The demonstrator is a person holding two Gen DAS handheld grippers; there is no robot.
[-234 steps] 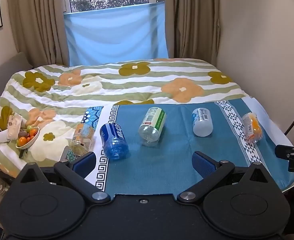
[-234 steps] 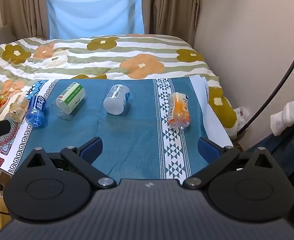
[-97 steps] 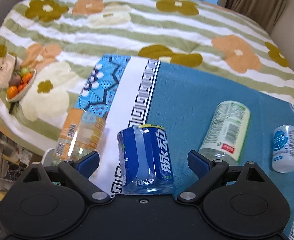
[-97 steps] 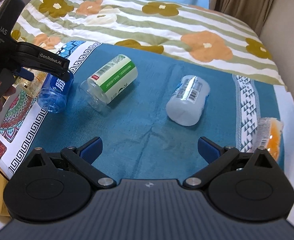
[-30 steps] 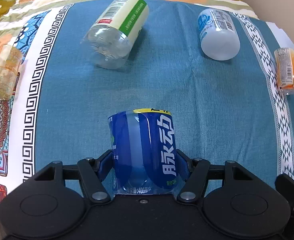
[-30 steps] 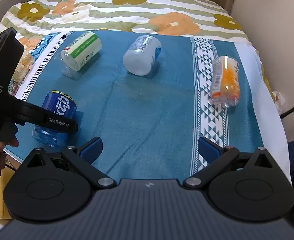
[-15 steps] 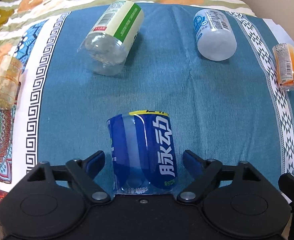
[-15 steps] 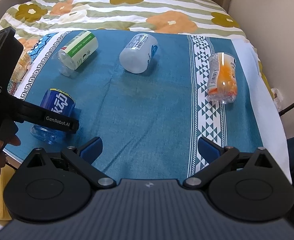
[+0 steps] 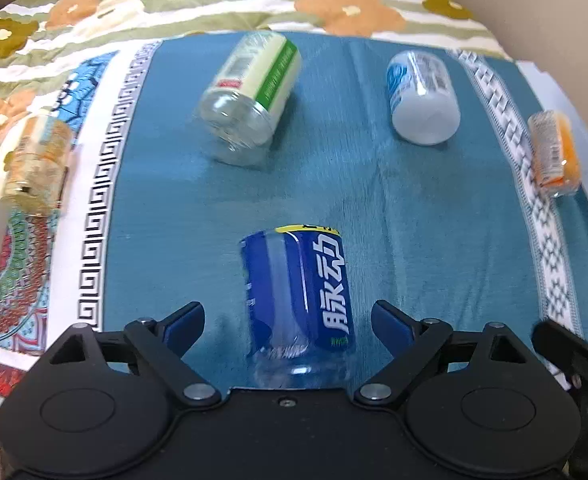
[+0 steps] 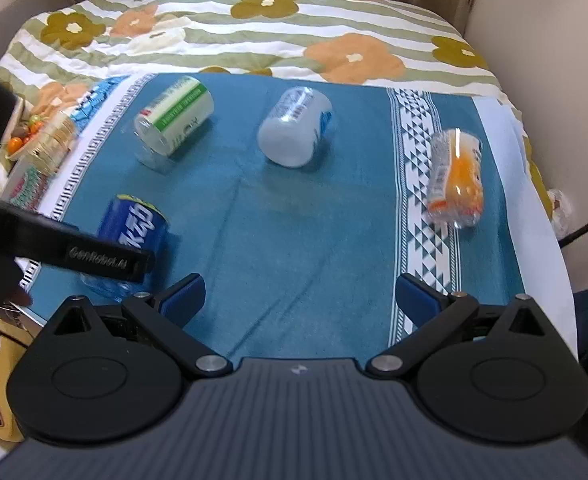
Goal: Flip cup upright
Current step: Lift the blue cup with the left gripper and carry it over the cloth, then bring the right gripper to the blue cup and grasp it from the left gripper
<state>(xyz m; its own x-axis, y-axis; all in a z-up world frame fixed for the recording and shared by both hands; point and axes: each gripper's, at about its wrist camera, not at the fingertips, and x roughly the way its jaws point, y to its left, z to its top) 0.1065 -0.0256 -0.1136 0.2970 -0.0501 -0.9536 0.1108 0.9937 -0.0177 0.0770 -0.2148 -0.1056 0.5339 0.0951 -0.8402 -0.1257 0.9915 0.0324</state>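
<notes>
A blue cup (image 9: pixel 298 292) cut from a plastic bottle stands upright on the teal cloth (image 9: pixel 406 216), open rim on top. My left gripper (image 9: pixel 287 318) is open, its fingers on either side of the cup and apart from it. In the right wrist view the blue cup (image 10: pixel 133 236) stands at the near left, partly behind the left gripper's black arm (image 10: pixel 73 254). My right gripper (image 10: pixel 300 294) is open and empty over the cloth's near middle.
Three more cups lie on their sides: green-labelled (image 9: pixel 253 96), white-blue (image 9: pixel 422 98) and orange (image 9: pixel 554 154). A clear amber one (image 9: pixel 35 164) lies off the cloth at the left. A fruit bowl (image 10: pixel 21 140) sits at the far left. The table edge is close in front.
My left gripper has opened and let go of the blue cup, which stays standing on the cloth. The gripper has drawn back a little. My right gripper stays open.
</notes>
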